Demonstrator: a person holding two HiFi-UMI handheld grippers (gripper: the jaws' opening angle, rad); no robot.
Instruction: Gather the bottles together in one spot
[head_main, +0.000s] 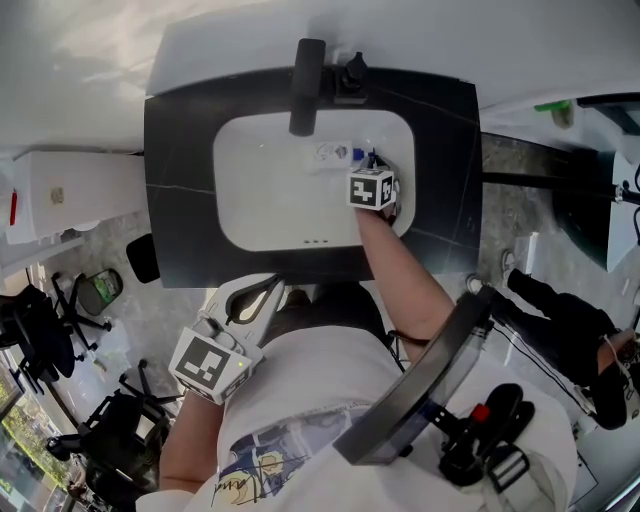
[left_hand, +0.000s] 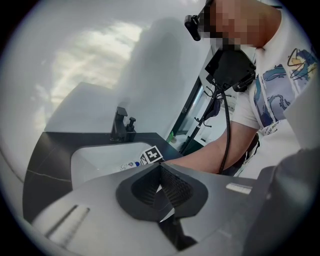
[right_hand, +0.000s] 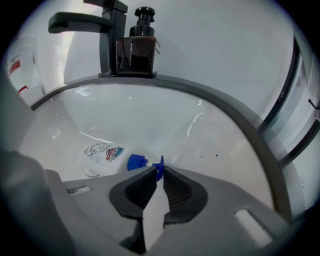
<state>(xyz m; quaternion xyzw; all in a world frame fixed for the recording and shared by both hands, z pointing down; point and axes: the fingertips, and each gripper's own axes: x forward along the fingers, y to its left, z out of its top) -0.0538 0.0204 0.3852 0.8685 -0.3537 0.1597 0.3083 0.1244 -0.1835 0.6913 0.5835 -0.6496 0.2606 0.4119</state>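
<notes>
Now, right claw (right_hand: 160, 171) nipping blue flip-cap (right_hand: 159, 163) of smooth white bottle (right_hand: 102, 152), left claw (left_hand: 160, 166) closed, empty.

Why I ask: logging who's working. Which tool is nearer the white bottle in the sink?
Right. The right tool is down in the sink, clamped on the bottle by its blue cap; the left tool hangs outside the sink, off its front edge.

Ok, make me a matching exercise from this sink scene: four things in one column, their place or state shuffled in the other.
1 white bottle
2 soap dispenser
3 left gripper
4 right gripper

A upright beside the faucet
B jaws together, empty
C lying in the basin
D pinching the bottle's blue cap

Pairs: 1-C, 2-A, 3-B, 4-D.
</notes>
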